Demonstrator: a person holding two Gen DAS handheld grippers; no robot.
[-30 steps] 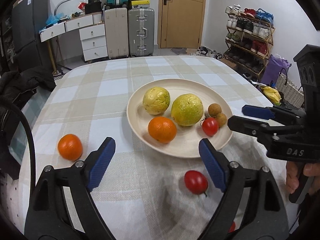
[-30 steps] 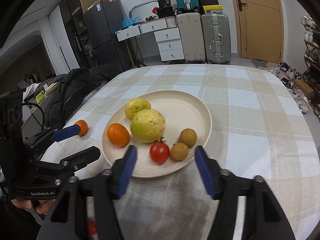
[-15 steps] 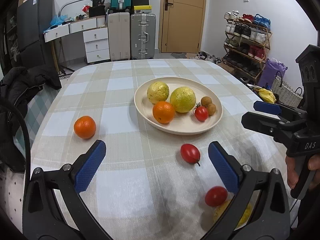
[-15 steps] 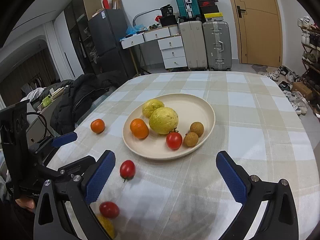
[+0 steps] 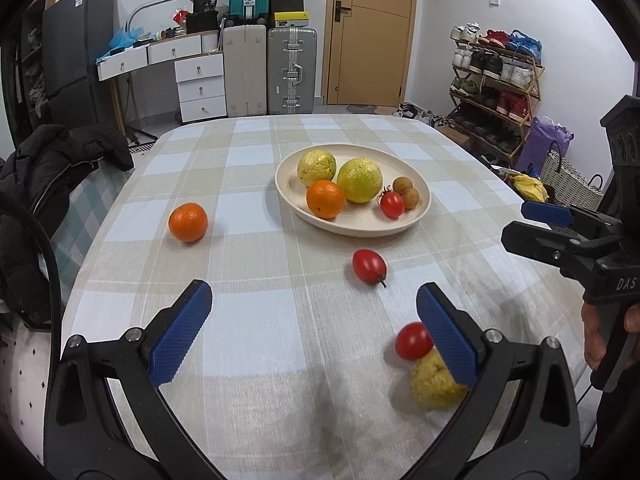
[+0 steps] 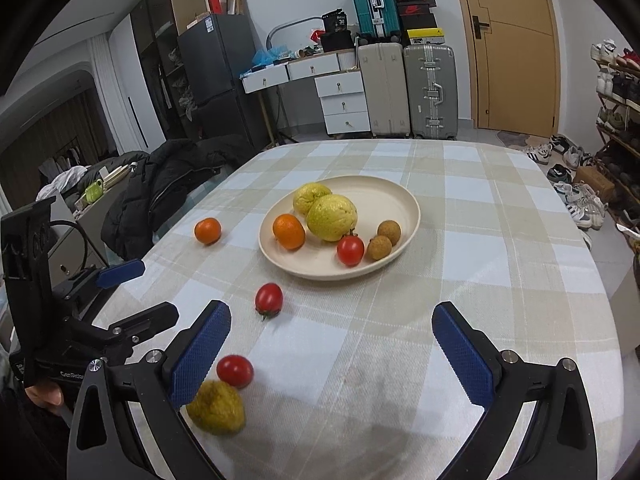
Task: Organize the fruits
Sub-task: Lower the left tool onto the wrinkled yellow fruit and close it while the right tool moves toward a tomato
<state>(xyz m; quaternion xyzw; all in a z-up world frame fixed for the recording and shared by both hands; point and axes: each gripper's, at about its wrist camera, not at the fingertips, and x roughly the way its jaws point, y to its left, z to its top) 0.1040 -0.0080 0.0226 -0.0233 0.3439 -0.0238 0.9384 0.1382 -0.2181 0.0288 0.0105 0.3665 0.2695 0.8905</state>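
A cream plate (image 5: 416,218) (image 6: 408,204) on the checked tablecloth holds two yellow-green fruits (image 5: 359,179), an orange (image 5: 325,199), a tomato (image 5: 391,204) and two brown longans (image 5: 407,192). Loose on the cloth lie an orange (image 5: 188,222) (image 6: 207,231), two tomatoes (image 5: 369,266) (image 5: 413,341) and a small yellow fruit (image 5: 434,384) (image 6: 216,407). My left gripper (image 5: 314,330) is open and empty above the near cloth. My right gripper (image 6: 330,350) is open and empty, also seen at the right edge of the left wrist view (image 5: 536,224).
A black jacket (image 5: 48,168) hangs on a chair at the table's left. Suitcases (image 5: 292,70), drawers and a door stand behind the table. A shoe rack (image 5: 496,92) and bags are at the right.
Both grippers have pulled back from the plate toward the near table edge. More loose fruit has come into view: the second tomato and the small yellow fruit.
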